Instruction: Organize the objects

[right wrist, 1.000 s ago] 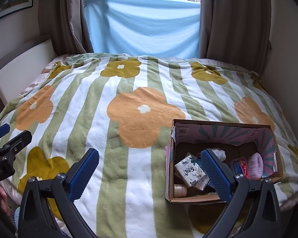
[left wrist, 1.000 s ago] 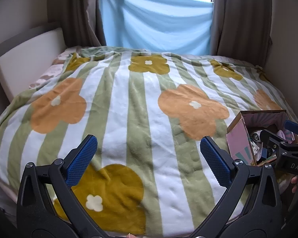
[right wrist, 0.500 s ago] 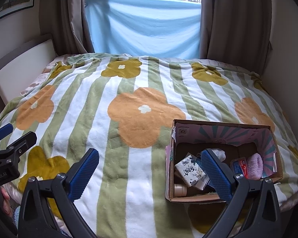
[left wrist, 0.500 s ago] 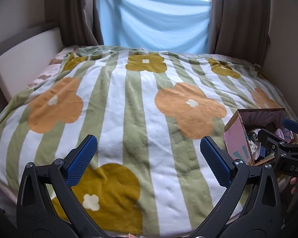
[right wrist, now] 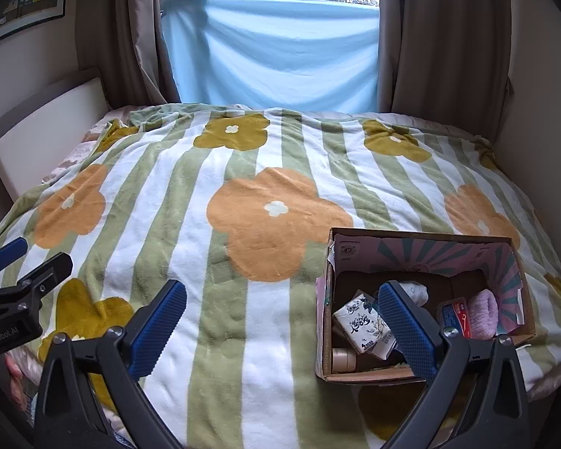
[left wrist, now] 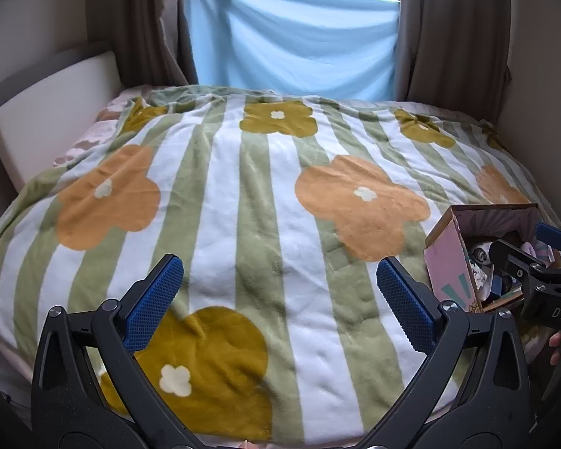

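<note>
An open cardboard box (right wrist: 422, 245) with a pink patterned lining sits at the near right of the bed. Inside lie a white tissue pack (right wrist: 359, 321), a white sock (right wrist: 415, 292), a red-and-blue packet (right wrist: 456, 316), a rolled pink cloth (right wrist: 482, 308) and a small beige jar (right wrist: 343, 359). My right gripper (right wrist: 282, 325) hovers open over the bed's near edge, its right finger in front of the box. My left gripper (left wrist: 280, 297) is open over the blanket (left wrist: 243, 205), holding nothing. The box (left wrist: 452, 258) shows at the right of the left wrist view, behind my right gripper (left wrist: 535, 258).
A green-and-white striped blanket with orange and mustard flowers covers the whole bed. A white headboard (right wrist: 45, 142) runs along the left. Brown curtains (right wrist: 441, 37) and a blue sheet (right wrist: 276, 52) hang at the window behind. A wall (right wrist: 542, 93) borders the right side.
Both grippers have drifted slightly; in the left wrist view the scene slid left and down a little. Both stay open and nothing was picked up.
</note>
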Available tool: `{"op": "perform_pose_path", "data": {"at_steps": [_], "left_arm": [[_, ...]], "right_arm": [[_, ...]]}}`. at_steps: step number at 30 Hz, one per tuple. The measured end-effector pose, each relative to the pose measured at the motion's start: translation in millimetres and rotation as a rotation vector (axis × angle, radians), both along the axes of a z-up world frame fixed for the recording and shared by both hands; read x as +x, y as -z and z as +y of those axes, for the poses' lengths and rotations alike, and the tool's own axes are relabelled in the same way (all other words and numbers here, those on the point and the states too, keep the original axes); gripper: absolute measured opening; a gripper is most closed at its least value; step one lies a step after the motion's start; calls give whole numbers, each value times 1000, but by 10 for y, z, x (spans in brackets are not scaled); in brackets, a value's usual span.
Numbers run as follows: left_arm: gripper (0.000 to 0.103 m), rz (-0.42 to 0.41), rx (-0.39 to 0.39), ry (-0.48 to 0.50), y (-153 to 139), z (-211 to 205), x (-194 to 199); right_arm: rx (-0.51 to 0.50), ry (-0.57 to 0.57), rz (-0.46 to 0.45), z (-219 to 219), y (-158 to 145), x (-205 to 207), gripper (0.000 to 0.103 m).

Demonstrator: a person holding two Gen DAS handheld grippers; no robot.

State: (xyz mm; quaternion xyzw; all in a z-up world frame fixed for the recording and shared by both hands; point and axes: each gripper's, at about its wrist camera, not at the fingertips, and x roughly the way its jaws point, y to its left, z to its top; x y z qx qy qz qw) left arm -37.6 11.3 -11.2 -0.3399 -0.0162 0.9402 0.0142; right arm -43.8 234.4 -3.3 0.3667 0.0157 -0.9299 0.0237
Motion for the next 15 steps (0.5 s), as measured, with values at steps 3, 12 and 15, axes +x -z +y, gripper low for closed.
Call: {"op": "perform_pose_path", "data": {"at_steps": [3,12,15], "left_arm": [[103,-2,5,-1,2,1,-4],[103,72,-10,-76,-69,3,57],[103,77,-7,-67,-77,3,59]], "right_arm": [[6,-1,1,6,-5,3,102],[2,7,-1,27,5,19,102],[1,6,-5,31,25,16,102]]}}
